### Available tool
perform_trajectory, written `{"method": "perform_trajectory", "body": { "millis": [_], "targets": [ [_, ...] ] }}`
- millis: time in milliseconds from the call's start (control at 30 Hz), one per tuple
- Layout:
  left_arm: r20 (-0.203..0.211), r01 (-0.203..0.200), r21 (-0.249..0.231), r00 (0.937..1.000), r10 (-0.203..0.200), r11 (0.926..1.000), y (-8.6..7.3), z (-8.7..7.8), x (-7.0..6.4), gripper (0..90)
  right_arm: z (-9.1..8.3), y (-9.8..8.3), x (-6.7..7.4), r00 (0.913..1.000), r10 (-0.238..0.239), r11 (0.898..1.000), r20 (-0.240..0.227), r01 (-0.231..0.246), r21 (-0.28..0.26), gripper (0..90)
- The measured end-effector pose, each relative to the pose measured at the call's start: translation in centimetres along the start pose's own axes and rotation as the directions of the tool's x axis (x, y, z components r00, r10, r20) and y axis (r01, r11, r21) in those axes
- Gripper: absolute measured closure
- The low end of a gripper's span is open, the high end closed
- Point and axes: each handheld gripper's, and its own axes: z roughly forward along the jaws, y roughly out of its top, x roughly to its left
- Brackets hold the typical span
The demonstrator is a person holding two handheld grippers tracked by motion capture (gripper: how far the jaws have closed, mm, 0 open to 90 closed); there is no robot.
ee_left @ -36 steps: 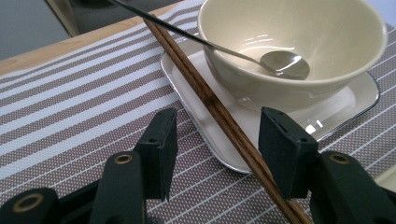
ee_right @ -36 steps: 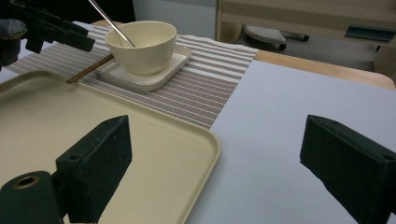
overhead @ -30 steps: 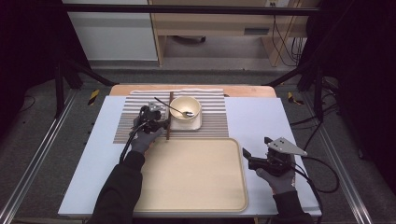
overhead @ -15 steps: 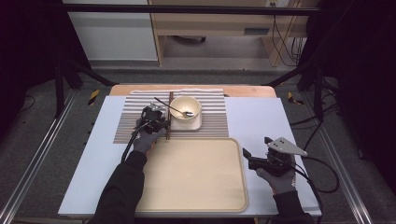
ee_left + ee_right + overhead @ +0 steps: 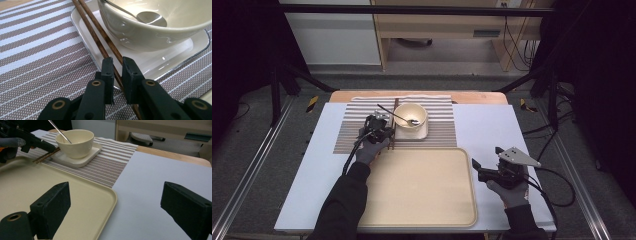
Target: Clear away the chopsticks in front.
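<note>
The person wears black long sleeves [image 5: 343, 200] and grey gloves [image 5: 369, 151] on both hands. The left gripper [image 5: 117, 65] has two matte black rectangular jaws on black linkage arms fitted with brass-coloured pivot bushings. A black cable [image 5: 350, 159] trails from it along the forearm. The right gripper [image 5: 475, 167] is black as well, topped with a grey three-cornered plate [image 5: 518, 155], its black cable [image 5: 557, 192] looping behind.

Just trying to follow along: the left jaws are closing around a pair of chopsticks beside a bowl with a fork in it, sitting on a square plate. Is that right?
Nearly. The bowl holds a spoon, not a fork; the left gripper view shows its rounded scoop. The rest holds: the left gripper has just been closing its jaws around the chopsticks, beside the bowl on its square plate.
</note>
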Motion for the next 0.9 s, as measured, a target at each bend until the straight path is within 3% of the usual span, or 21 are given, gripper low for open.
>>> {"method": "perform_trajectory", "body": {
  "millis": [200,267,433,567,900],
  "targets": [
    [-0.009,-0.013,0.014,0.9999,0.013,0.9998,0.0,-0.3,0.0,81.6,0.0,0.0,0.0,1.0000,0.000,1.000,0.000,0.000,0.001,9.3],
    [-0.010,-0.016,0.011,0.9998,0.016,0.9998,0.0,-0.3,0.0,74.2,0.0,0.0,0.0,1.0000,0.000,1.000,0.000,0.000,0.001,9.3],
    [-0.032,-0.021,-0.002,0.9993,0.021,0.9998,0.7,-0.1,0.4,71.1,0.1,0.0,0.1,1.0000,0.001,1.000,-0.001,-0.001,0.004,9.3],
    [-0.030,-0.004,-0.024,0.9996,0.003,0.9997,1.1,0.5,0.6,72.8,0.0,0.0,0.1,1.0000,0.003,1.000,-0.003,-0.003,0.002,9.3],
    [-0.040,0.002,-0.009,0.9992,-0.002,1.0000,1.3,1.7,0.8,80.1,0.0,0.0,0.0,1.0000,0.004,1.000,-0.005,-0.004,-0.003,9.3]
  ]
}}
